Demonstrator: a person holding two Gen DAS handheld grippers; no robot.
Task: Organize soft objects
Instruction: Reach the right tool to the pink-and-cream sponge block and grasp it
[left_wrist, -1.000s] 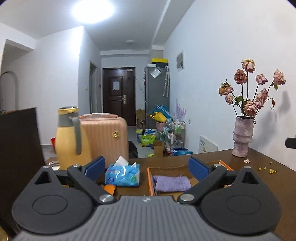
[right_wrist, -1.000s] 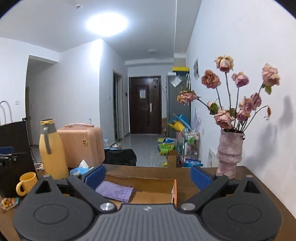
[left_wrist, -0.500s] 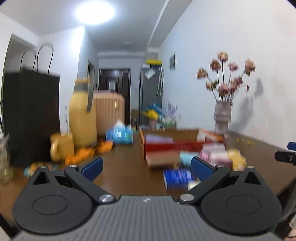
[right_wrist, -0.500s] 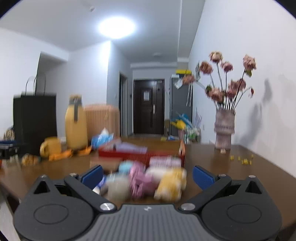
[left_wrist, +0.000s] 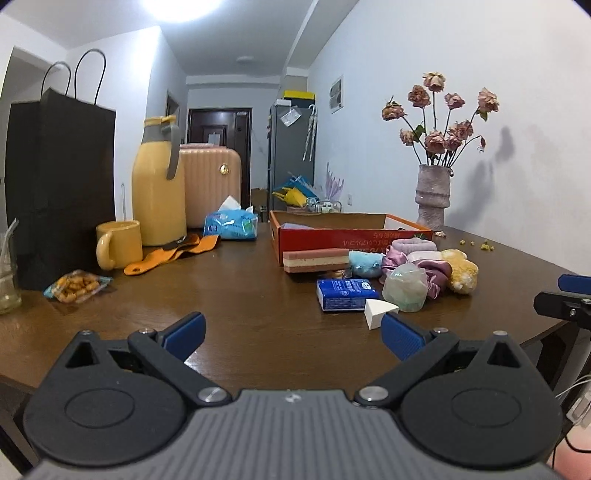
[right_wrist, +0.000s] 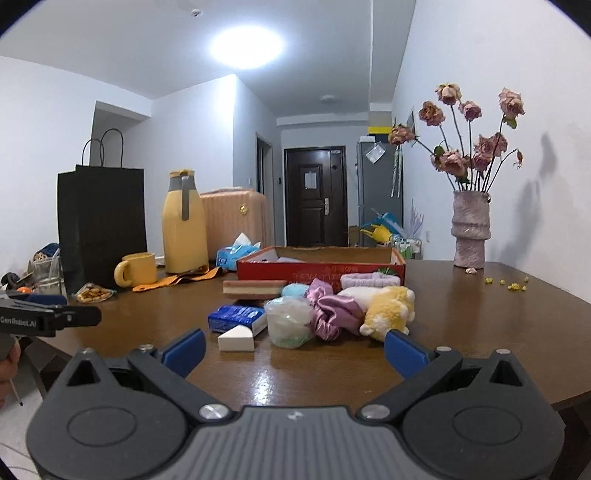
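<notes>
Both of your tools have pulled back from the box since a second ago, so the whole counter (left_wrist: 240, 295) now shows, and the blur of half a second ago has settled. Your left tool (left_wrist: 291, 334) hangs over the near edge with its blue fingers spread wide and nothing between them. Your right tool (right_wrist: 293, 349) hangs the same way, released and empty.

From the right wrist view, the soft things sit in a cluster at about 12 o'clock, just in front of the red box (right_wrist: 321, 271). A white wedge sponge (right_wrist: 236, 338) lies nearest you, touching a blue tissue packet (right_wrist: 236, 315). Just right of them stands a pale green mesh puff (right_wrist: 288, 321), then a pink satin scrunchie (right_wrist: 330, 310), and a yellow plush toy (right_wrist: 388, 310) at 1 o'clock. Behind these lie a pink layered sponge (right_wrist: 253, 288), a light blue plush (right_wrist: 295, 290) and a lilac headband (right_wrist: 369, 280), which is right against the box wall.

At 10 o'clock stand a yellow mug (right_wrist: 136, 269), a yellow jug (right_wrist: 184, 225) and a black paper bag (right_wrist: 99, 225), with a snack packet (right_wrist: 92, 293) in front of the bag. A vase of dried roses (right_wrist: 471, 229) stands at 2 o'clock.

From the left wrist view, a purple cloth (left_wrist: 295, 225) just shows inside the box.
</notes>
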